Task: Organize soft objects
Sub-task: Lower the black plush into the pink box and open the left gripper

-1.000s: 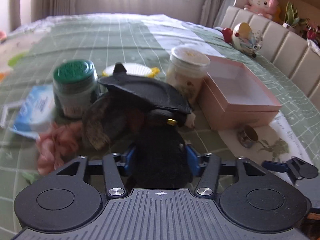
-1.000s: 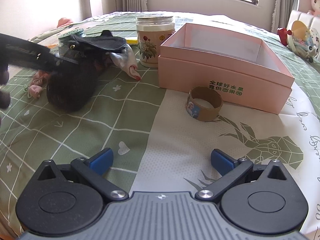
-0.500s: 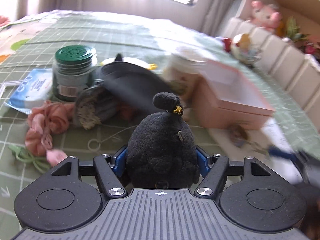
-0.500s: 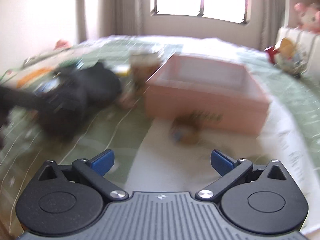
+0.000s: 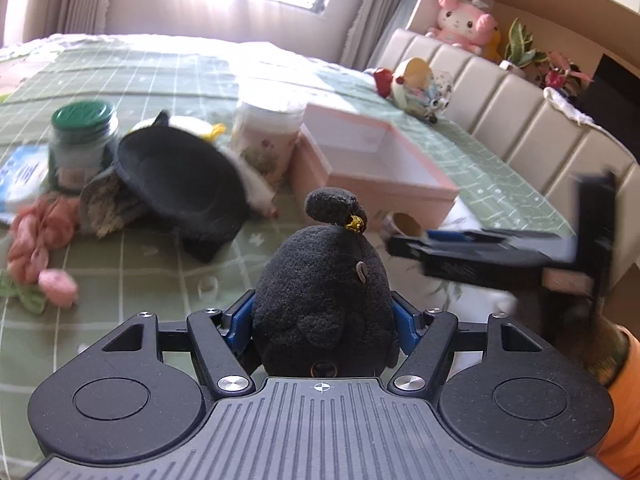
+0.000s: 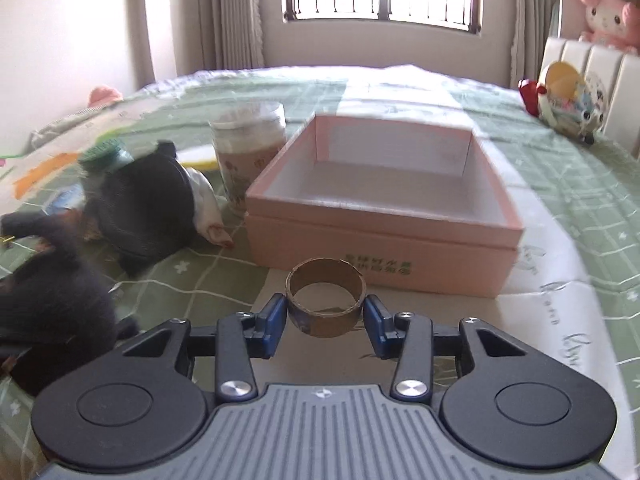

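Note:
My left gripper (image 5: pixel 322 322) is shut on a black plush toy (image 5: pixel 324 292) and holds it above the green bedspread. The toy also shows at the left of the right wrist view (image 6: pixel 44 300). An open pink box (image 5: pixel 372 172) stands ahead to the right; in the right wrist view the box (image 6: pixel 384 200) is straight ahead and empty. My right gripper (image 6: pixel 325 312) has a cardboard tape ring (image 6: pixel 325 304) between its fingers; the pads stand right beside the ring, and contact is unclear. A black hat (image 5: pixel 180 176) lies on other soft items to the left.
A green-lidded jar (image 5: pixel 82 136), a white-lidded jar (image 5: pixel 268 136), a pink fabric flower (image 5: pixel 36 236) and a blue packet (image 5: pixel 20 176) lie to the left. A plush toy (image 6: pixel 568 96) sits by the padded headboard (image 5: pixel 520 120). My right gripper shows at the right in the left wrist view (image 5: pixel 500 248).
My left gripper has lifted the black plush toy off the pile and swung right toward the pink box. My right gripper has moved forward and narrowed its fingers around the tape ring.

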Demonstrator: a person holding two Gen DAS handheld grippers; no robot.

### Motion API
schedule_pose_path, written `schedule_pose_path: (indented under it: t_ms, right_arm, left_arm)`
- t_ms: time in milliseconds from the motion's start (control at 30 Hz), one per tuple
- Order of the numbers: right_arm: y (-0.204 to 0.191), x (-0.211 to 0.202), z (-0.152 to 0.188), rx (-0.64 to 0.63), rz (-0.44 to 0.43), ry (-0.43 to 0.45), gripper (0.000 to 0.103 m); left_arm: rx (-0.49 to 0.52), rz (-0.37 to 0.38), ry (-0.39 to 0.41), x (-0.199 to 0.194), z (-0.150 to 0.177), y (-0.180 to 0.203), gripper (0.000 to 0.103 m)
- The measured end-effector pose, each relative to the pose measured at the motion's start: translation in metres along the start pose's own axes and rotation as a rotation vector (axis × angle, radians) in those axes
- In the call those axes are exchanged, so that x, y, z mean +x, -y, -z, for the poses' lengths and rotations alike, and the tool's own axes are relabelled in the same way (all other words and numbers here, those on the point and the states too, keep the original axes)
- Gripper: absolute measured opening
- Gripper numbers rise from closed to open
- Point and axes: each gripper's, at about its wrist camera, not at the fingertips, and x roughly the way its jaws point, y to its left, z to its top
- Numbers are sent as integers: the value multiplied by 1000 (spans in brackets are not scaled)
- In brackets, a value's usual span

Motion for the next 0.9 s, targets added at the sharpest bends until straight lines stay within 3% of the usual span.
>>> schedule_pose_path:
  t_ms: [100,200,300,367,400,467,600,667,800,900]
  right_arm:
    - [9,-38,-6,-30,-19,73,42]
    - [18,-56,-20,-78,25,151,42]
    - [26,-49,-45,-103,88,211,42]
    - [33,-35,-64,-96,105,240,43]
    - [37,-26,-71,-94,106,249,47]
    - [44,-8,-78,-73,118,223,81]
    - [52,-1,-40,-12,89,177,82]
    - [50,0,-18,-10,76,145,83]
    - [35,1,16,-29,73,100,83]
    - [14,-3,26,-35,55,109,84]
  left_arm:
    - [19,44,31,10,-29,15,73]
    - [52,112,89,27,-76,28,73]
    - [38,163,144,52,-132,42,73]
    - [-13,237,142,75,-171,47,73]
    - [-43,278,121,87,-188,49,73]
    - [-81,312,54,126,-206,48,75]
    - [30,81,-114,196,-179,55,70]
    - [16,92,-89,196,-164,48,62]
    - [-45,153,36,142,-147,30,62]
    - [21,91,117,88,-119,24,62]
